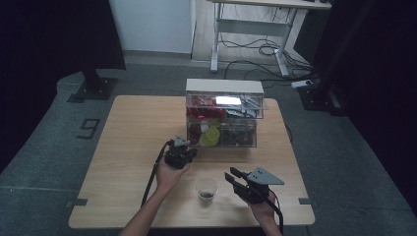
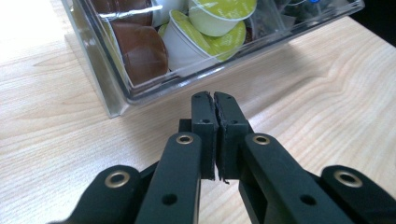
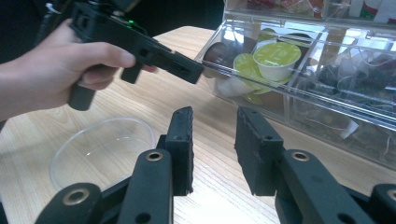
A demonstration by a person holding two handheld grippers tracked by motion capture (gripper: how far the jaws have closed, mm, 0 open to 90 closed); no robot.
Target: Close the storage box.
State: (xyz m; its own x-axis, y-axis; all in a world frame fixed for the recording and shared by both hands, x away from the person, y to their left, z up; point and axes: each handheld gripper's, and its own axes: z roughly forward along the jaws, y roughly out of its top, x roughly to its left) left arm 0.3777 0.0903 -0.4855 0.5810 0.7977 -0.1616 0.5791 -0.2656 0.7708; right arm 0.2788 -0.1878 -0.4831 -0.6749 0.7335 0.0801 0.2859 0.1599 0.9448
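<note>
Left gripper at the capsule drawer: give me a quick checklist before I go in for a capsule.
1. Left gripper empty: ok, jaws shut with nothing between them.
2. Left jaws open for a pick: not ok, they must open first.
3. Drawer reachable: ok, its clear front corner sits just ahead of the jaw tips; whether it is pulled out far enough, cannot tell.
4. Green-lidded capsules and brown capsules present: ok.
5. Clear cup upright on the table: ok.
6. Right gripper out of the way: ok, open, empty, near the cup.
</note>
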